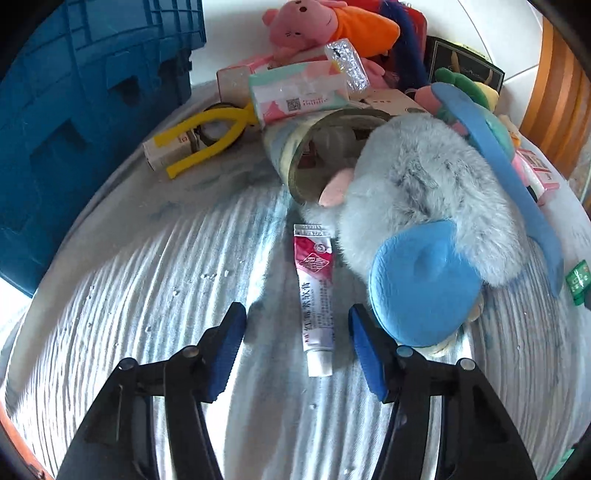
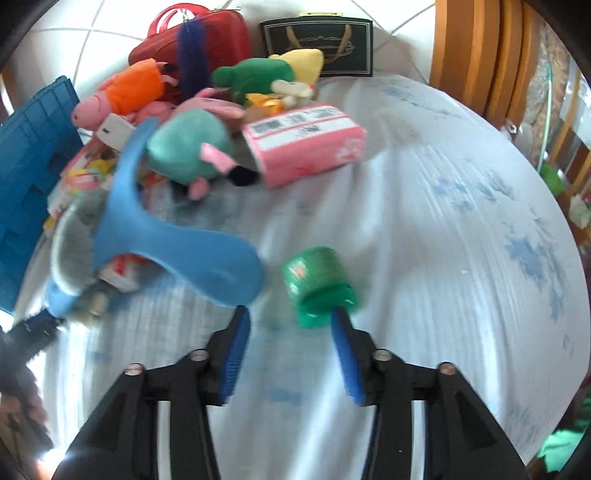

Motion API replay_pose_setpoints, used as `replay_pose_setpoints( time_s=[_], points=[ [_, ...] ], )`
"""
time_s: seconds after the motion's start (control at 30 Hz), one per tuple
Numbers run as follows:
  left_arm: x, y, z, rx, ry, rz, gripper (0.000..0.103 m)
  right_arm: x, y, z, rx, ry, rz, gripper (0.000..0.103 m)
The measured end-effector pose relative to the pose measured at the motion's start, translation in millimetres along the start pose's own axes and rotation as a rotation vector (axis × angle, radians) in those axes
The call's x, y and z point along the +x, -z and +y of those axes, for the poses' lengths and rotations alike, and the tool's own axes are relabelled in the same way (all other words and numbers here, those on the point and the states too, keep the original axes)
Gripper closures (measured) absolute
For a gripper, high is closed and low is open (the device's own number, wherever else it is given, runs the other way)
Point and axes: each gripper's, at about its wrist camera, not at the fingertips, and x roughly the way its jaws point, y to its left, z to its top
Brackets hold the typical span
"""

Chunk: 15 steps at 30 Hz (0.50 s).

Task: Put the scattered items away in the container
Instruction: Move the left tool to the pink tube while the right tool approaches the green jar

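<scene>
In the left wrist view a red-and-white ointment tube lies flat on the pale striped cloth. My left gripper stands open astride its lower half, with both blue pads clear of it. The blue crate stands at the far left. In the blurred right wrist view my right gripper is open with only cloth between its fingers. A small green bottle lies on its side just beyond the right fingertip; I cannot tell whether they touch. The crate shows at the left edge.
A fluffy grey-blue plush lies against the tube's right side, under a blue Y-shaped plastic piece. Behind are a tape roll, a yellow Y-shaped piece, tissue packs, a pink plush and a red bag. Wooden chairs stand at the right.
</scene>
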Motion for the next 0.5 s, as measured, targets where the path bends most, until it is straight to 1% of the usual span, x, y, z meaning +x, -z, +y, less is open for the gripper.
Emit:
replay_pose_setpoints(
  time_s=[0.1,0.2,0.3,0.33,0.37,0.4,0.43,0.47,0.5],
  points=[
    [1.0,2.5,1.8,-0.016,0.002,-0.024,0.045,5.8,2.3,-15.5,-0.021,-0.019,-0.016,0.047],
    [1.6,3.2,5.0,-0.028,0.012,-0.041,0.045,11.8,0.3,-19.9,-0.024,-0.027,-0.05,0.04],
    [0.6,3.5,6.4,-0.028,0.008,-0.055,0.045,17.6,-1.7,-21.4,-0.016,-0.035,-0.067,0.04],
    [1.1,2.7,6.8,-0.027,0.014,-0.055,0.049,20.9,-3.1,-20.4,-0.016,-0.039,-0.073,0.04],
    [0.7,2.5,7.6,-0.026,0.026,-0.057,0.057,23.2,-3.8,-21.3,-0.018,-0.043,-0.075,0.04],
    [0.1,2.4,5.7,-0.022,0.03,-0.06,0.061,25.9,-4.4,-21.4,-0.02,-0.046,-0.071,0.04],
    [-1.1,2.9,1.7,-0.013,0.028,-0.063,0.07,27.5,-4.7,-20.3,-0.03,-0.044,-0.073,0.04],
    [-2.6,3.7,-3.2,-0.002,0.026,-0.066,0.079,27.6,-4.7,-18.9,-0.041,-0.043,-0.074,0.044],
    [-3.1,3.8,-7.6,0.009,0.026,-0.067,0.083,27.5,-4.4,-17.8,-0.049,-0.045,-0.074,0.047]
  ],
)
